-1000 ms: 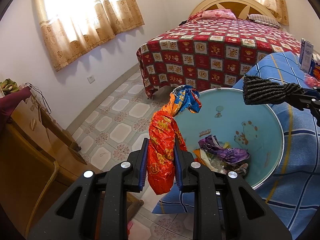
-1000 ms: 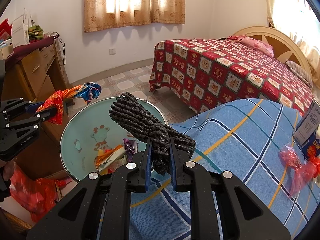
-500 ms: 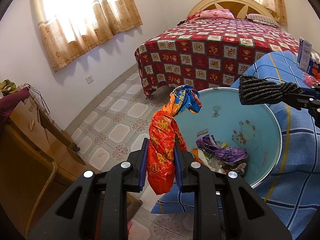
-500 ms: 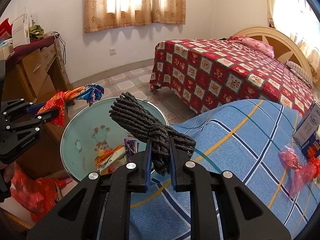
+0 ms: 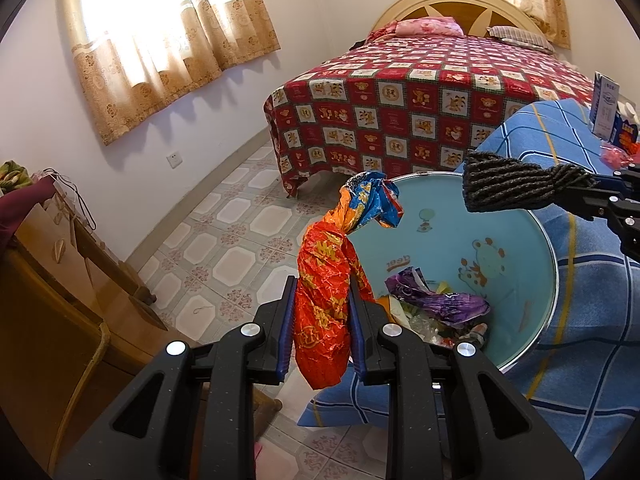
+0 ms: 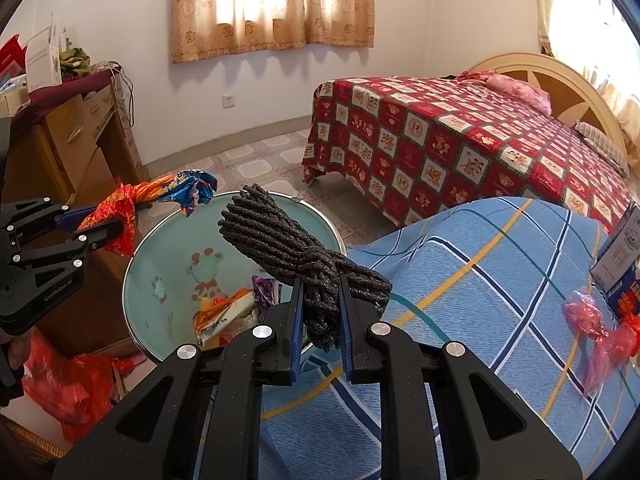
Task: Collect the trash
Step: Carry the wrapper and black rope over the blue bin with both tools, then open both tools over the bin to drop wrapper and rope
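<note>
Left gripper [image 5: 320, 320] is clamped on a crumpled orange-red foil wrapper [image 5: 322, 300], twisted at the neck with a blue printed end [image 5: 374, 200] flaring at the top. Wrapper stands roughly upright between the blue pads, lower end hanging below them. From the right wrist view the same wrapper [image 6: 120, 210] sits just outside the left rim of the basin, blue end reaching over the rim.

Round light-blue basin with cartoon animal print and metal rim [image 5: 548, 256] rests on the edge of the blue plaid bedspread [image 6: 480, 280]. Inside, at the bottom: purple wrapper [image 5: 436, 302], an orange-and-white packet [image 6: 226, 312], other mixed scraps too jumbled to identify.

Right gripper [image 6: 320, 320] is closed on a dark grey bundle of coiled rope [image 6: 288, 248], knotted at the middle, looped end pointing up-left over the basin. Left wrist view shows it [image 5: 512, 188] held above the basin's far rim.

Further right on the bedspread: red crumpled plastic bag [image 6: 600, 320], next to a blue-and-white carton [image 6: 620, 256].
</note>
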